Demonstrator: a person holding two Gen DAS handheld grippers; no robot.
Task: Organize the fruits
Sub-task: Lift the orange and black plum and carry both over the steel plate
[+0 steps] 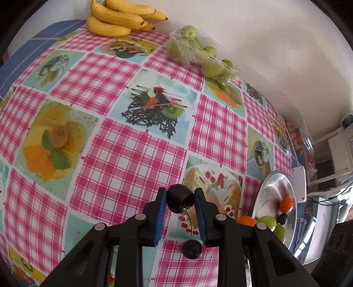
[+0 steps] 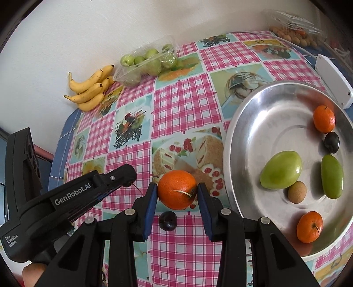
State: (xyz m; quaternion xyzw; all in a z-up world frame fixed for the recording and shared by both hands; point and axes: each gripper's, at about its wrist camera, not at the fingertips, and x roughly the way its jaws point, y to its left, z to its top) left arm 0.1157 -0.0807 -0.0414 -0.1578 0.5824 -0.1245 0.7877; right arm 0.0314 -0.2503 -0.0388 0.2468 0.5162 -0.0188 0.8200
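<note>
My left gripper [image 1: 180, 198] is shut on a dark plum [image 1: 179, 198], held above the checked tablecloth. A second dark plum [image 1: 191, 249] lies on the cloth below it, also seen as the plum [image 2: 168, 220] in the right wrist view. My right gripper [image 2: 177, 190] is shut on an orange tangerine [image 2: 177, 189], just left of the metal plate [image 2: 247, 123]. The plate holds two tangerines [image 2: 323, 118], a dark plum [image 2: 331, 142], green fruits [image 2: 281, 170] and a small brown fruit [image 2: 297, 192]. The left gripper's body [image 2: 72, 196] shows at the left of the right wrist view.
A bunch of bananas [image 1: 120, 18] and a clear tray of green fruits [image 1: 192, 47] sit along the wall at the back. A white box [image 2: 334, 78] lies behind the plate. A bag of small brown fruits [image 2: 291, 33] is at the far right.
</note>
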